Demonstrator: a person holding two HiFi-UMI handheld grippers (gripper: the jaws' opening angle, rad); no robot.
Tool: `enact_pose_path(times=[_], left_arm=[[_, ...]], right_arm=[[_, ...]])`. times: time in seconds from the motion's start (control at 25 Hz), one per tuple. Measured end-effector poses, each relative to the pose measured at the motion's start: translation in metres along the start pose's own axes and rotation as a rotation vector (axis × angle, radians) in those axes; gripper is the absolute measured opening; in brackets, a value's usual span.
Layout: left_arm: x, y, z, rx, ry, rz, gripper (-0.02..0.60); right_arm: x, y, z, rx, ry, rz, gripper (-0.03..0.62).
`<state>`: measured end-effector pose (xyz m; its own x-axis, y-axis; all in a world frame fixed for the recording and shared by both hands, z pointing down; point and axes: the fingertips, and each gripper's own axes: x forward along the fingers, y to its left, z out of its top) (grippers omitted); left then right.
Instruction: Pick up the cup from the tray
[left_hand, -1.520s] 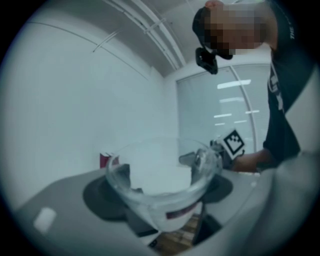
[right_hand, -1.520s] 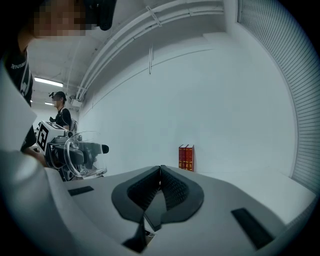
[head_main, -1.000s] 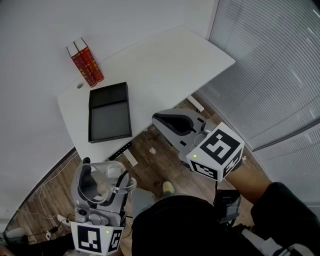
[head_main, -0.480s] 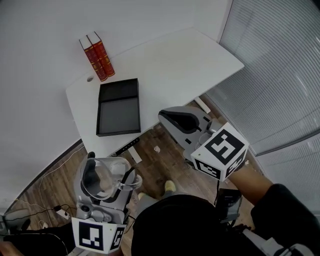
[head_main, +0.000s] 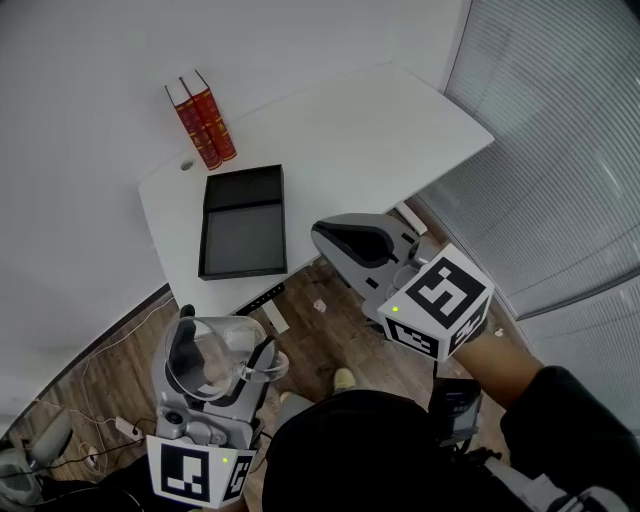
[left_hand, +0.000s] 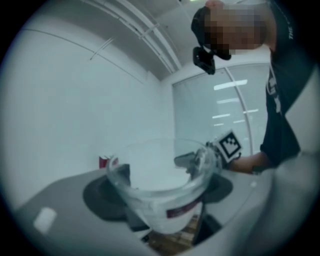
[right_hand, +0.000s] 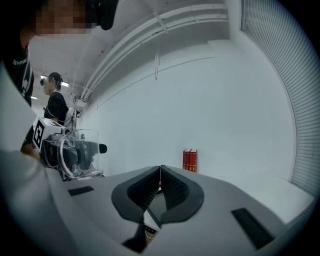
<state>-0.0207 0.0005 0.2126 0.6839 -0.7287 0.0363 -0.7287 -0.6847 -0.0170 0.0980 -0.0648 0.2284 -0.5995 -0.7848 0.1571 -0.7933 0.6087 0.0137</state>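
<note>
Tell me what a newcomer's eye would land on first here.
The clear plastic cup stands out first, clamped in the left gripper low at the head view's left. Beyond it, the black rectangular tray lies empty on the white table, beside two upright red books. The right gripper hangs shut and empty near the table's edge.

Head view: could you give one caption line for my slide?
Left gripper holds the clear cup; black tray sits empty on the white table; right gripper shut.
</note>
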Motion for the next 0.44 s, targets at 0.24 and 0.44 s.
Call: enact_pose_path(times=[0.24, 0.44], left_arm=[[0.006, 0.003, -0.004, 0.006, 0.0, 0.013, 0.403], [0.007, -0.006, -0.01, 0.014, -0.012, 0.019, 0.403]], right_arm=[[0.006, -0.006, -0.003, 0.003, -0.008, 0.007, 0.014], [0.0, -0.005, -0.011, 0.0, -0.019, 0.017, 0.014]])
